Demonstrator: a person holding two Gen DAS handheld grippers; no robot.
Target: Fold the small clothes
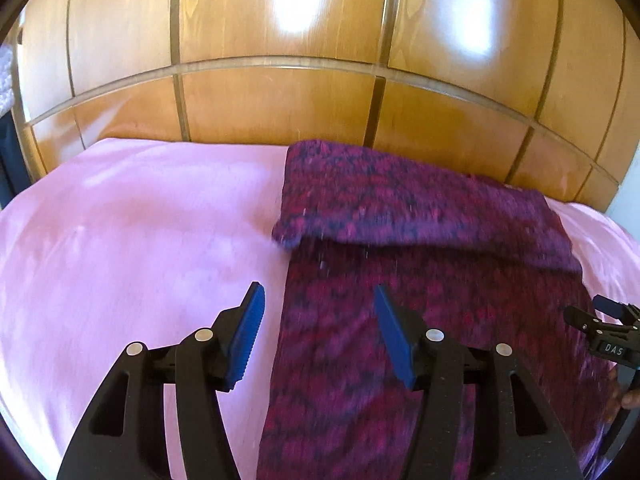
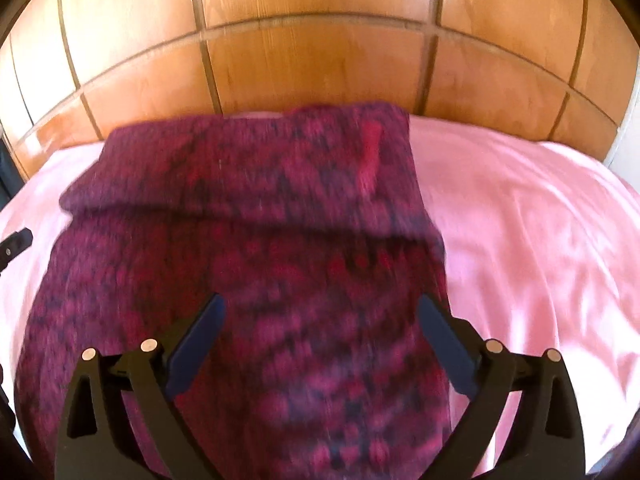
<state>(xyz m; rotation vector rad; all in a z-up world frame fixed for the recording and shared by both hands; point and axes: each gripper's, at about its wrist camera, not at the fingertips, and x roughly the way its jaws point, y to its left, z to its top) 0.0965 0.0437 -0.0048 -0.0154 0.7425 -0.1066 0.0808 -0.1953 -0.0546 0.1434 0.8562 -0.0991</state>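
A purple and red knitted garment [image 1: 420,300] lies on the pink sheet [image 1: 140,240], its far part folded back over itself into a flap [image 1: 400,200]. My left gripper [image 1: 318,296] hovers open over the garment's left edge, nothing between its blue pads. At the right edge of the left wrist view the right gripper [image 1: 604,320] shows over the garment's right side. In the right wrist view the garment [image 2: 260,260] fills the middle, with its folded flap [image 2: 260,168] at the far end. My right gripper [image 2: 320,308] stands wide open above it, holding nothing.
A wooden panelled headboard [image 1: 280,100] rises right behind the bed, also seen as the headboard [image 2: 320,60] in the right wrist view. Pink sheet [image 2: 540,240] spreads bare to the right of the garment. A bit of the left gripper [image 2: 16,244] shows at the left edge.
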